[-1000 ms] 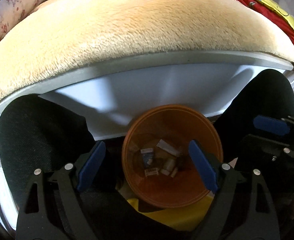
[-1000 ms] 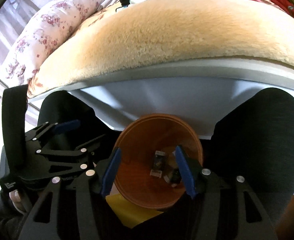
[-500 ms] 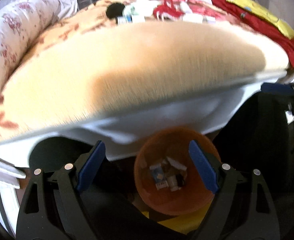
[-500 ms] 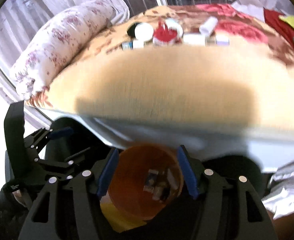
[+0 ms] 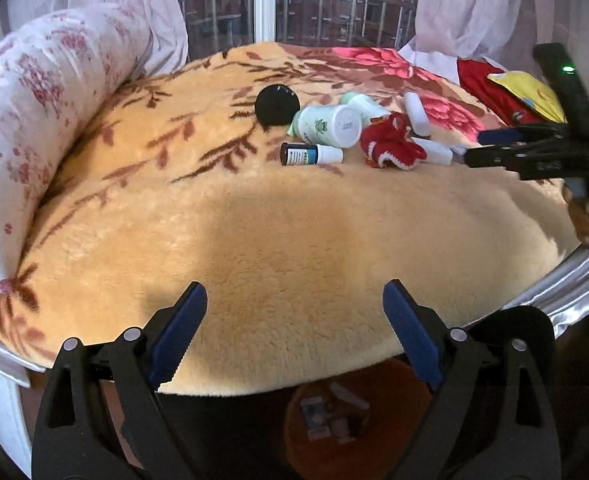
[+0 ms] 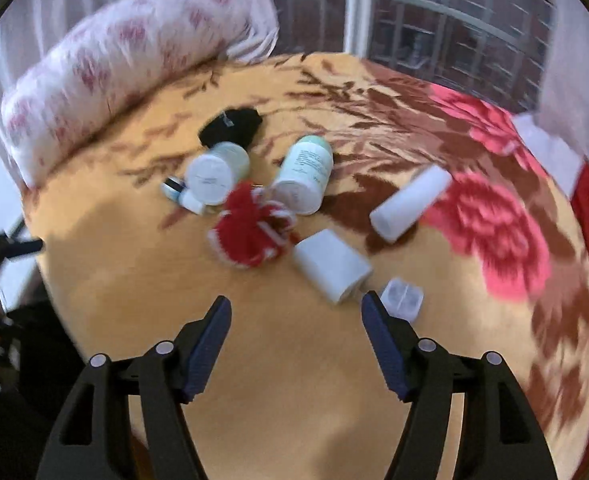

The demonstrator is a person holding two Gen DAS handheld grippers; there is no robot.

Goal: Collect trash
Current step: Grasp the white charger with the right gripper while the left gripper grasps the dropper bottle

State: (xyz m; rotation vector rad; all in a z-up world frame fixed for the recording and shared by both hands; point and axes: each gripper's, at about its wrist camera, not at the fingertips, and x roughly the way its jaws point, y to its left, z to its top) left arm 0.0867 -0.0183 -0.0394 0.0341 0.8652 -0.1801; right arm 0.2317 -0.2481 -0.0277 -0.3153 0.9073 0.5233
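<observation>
My left gripper (image 5: 294, 312) hangs over the plush tan floral blanket (image 5: 278, 240), jaws widening with nothing between them. Below the bed edge sits the orange plastic waste bin (image 5: 358, 420) with scraps inside. My right gripper (image 6: 296, 330) is also opening and empty, just short of a white rectangular bottle (image 6: 330, 266) beside a red-and-white knitted piece (image 6: 250, 232) among scattered containers.
</observation>
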